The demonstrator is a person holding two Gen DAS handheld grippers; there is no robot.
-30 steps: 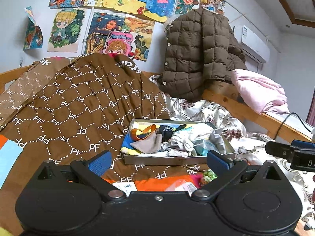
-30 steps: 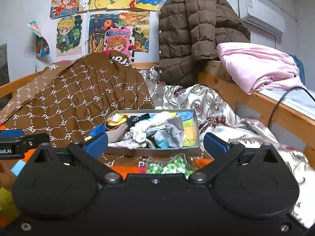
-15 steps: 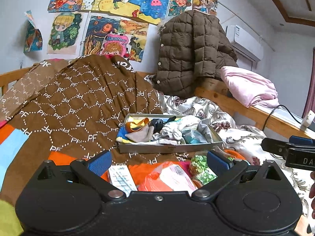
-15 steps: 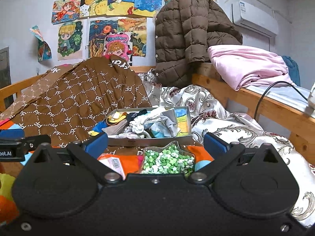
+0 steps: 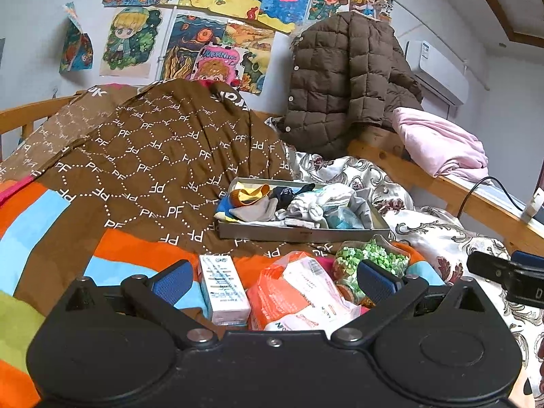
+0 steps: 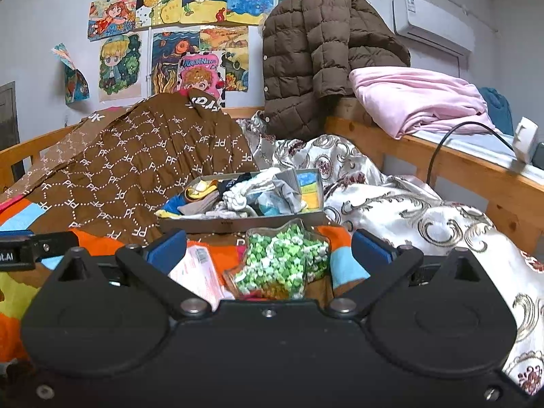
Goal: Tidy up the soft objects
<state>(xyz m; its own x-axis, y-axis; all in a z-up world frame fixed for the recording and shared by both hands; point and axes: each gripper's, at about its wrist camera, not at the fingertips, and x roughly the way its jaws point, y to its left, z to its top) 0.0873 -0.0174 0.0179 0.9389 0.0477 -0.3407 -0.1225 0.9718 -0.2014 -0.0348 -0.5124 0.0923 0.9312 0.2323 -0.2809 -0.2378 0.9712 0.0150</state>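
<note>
A shallow grey box (image 5: 299,233) (image 6: 238,222) filled with several socks and small cloths sits on the bed ahead of both grippers. Nearer lie a star-shaped clear container of green paper stars (image 5: 370,255) (image 6: 285,261), an orange-and-white packet (image 5: 299,292) (image 6: 200,272) and a small white carton (image 5: 222,285). My left gripper (image 5: 272,278) is open, above the carton and packet, holding nothing. My right gripper (image 6: 268,248) is open too, with the star container showing between its fingers. Each gripper's tip shows at the edge of the other's view.
A brown patterned quilt (image 5: 153,156) is heaped at the left over a striped orange-and-blue sheet (image 5: 40,210). A floral cover (image 6: 408,204) lies at the right by the wooden bed rail (image 6: 459,170), which carries a pink blanket (image 6: 414,98), a brown puffer jacket (image 6: 323,51) and a black cable.
Both grippers have pulled back from the grey box and risen a little; the carton, packet and star container have come into view between the fingers. Both stay open.
</note>
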